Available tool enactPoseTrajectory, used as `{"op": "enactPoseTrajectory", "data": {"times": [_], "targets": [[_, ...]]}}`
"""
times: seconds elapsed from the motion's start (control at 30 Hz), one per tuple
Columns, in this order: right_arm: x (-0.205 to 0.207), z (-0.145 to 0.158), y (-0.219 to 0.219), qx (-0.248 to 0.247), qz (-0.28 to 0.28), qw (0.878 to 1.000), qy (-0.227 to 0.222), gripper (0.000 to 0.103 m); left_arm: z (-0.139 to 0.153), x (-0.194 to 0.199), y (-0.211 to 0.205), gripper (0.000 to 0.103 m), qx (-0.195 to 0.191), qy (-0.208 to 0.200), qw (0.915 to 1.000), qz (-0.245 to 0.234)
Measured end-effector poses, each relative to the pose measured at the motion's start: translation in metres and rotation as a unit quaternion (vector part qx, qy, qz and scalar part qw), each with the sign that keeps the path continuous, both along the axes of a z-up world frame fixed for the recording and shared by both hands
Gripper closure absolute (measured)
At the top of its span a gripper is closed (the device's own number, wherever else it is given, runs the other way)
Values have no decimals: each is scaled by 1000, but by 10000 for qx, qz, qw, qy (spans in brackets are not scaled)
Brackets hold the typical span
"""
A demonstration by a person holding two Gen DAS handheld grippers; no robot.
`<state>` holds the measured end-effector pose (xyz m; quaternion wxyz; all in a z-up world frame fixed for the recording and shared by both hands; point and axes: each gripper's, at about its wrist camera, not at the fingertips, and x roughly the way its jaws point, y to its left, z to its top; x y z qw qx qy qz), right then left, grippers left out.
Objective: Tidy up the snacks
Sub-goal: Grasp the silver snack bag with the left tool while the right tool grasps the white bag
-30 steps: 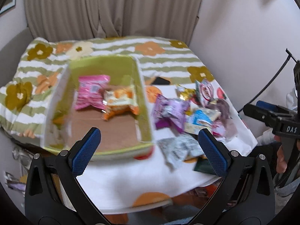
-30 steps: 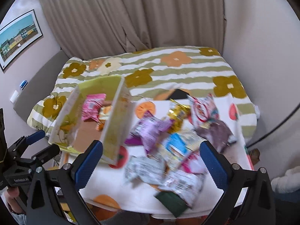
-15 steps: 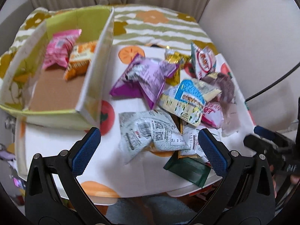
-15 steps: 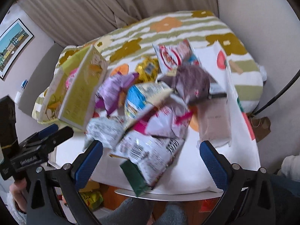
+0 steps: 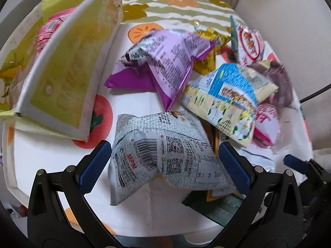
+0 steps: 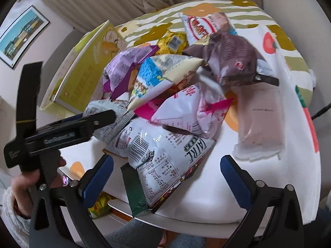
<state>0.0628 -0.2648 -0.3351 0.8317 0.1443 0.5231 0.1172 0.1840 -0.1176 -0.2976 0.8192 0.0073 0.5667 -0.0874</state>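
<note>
A pile of snack packets lies on a white cloth with orange fruit prints. My left gripper (image 5: 165, 165) is open, its blue pads on either side of a grey-white packet (image 5: 157, 150) with a barcode. Behind it lie a purple packet (image 5: 163, 62), a blue-and-cream packet (image 5: 227, 99) and a gold one (image 5: 209, 41). My right gripper (image 6: 166, 177) is open over a white packet (image 6: 165, 150) lying on a dark green one (image 6: 134, 192). A pink-and-white packet (image 6: 186, 111) and a brown packet (image 6: 231, 57) lie beyond. The yellow-green box (image 5: 68, 62) stands at the left with a pink packet (image 5: 49, 31) inside.
A striped floral blanket (image 6: 217, 8) covers the surface behind the cloth. A clear flat pouch (image 6: 258, 119) lies at the right of the pile. A hand (image 6: 22, 188) holds the left gripper's handle at the left of the right wrist view. Curtains (image 6: 103, 2) hang behind.
Both grippers have come down and forward toward the pile. The left one now straddles the grey-white packet; the right one hovers low over the white packet. Both stay open.
</note>
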Motion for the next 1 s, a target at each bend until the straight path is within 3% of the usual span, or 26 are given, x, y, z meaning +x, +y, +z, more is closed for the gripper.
{"op": "enactPoseTrajectory", "data": {"times": [0.3,0.33,0.43,0.67,1.0], "targets": [[7,-11,19,-537,605,9965,-185,0,-12,-1,1,4,58,65,9998,-160],[8,-13,22,-615,678,9956,-186,0,-14,-1,1,12,124,72,9997,-192],[12,-18,26,-663,749,9949,-160,0,-15,-5,1,17,237,16,9992,-311],[27,-33,27,-274,762,9967,-20,0,-12,-14,8,20,350,-19,9985,-420],[45,-37,36,-19,819,9965,-160,0,-8,-24,17,21,365,-39,9983,-448]]}}
